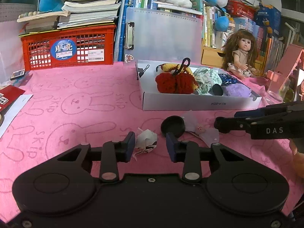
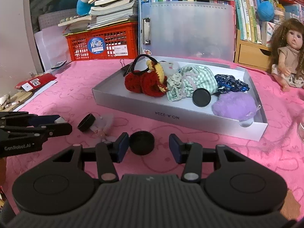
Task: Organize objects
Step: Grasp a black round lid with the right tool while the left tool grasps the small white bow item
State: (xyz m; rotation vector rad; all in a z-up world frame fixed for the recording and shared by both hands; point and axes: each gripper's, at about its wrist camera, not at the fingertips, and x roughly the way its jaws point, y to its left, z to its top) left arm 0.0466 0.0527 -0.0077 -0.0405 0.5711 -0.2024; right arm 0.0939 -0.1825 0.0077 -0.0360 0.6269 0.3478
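Note:
A white box [image 1: 199, 102] on the pink cloth holds a red crochet scrunchie [image 1: 174, 84], green checked scrunchies [image 1: 207, 78], a blue one, a purple fluffy one [image 1: 237, 91] and a black cap [image 2: 201, 97]. My left gripper [image 1: 150, 145] is open low over the cloth, with a crumpled white wrapper [image 1: 146, 142] between its fingers. A black cap [image 1: 172, 126] and a pale sheer hair clip [image 1: 205, 131] lie just beyond. My right gripper [image 2: 148, 146] is open, with a second black cap [image 2: 141, 142] lying between its fingers beside the left pad. The box also shows in the right wrist view [image 2: 171, 114].
A red crate [image 1: 68, 47] under stacked books stands at the back left, a translucent clipboard case [image 1: 165, 36] behind the box, a doll [image 1: 241, 55] at the back right. A drinking glass [image 1: 277, 87] stands right of the box. Papers [image 1: 11, 102] lie at the left edge.

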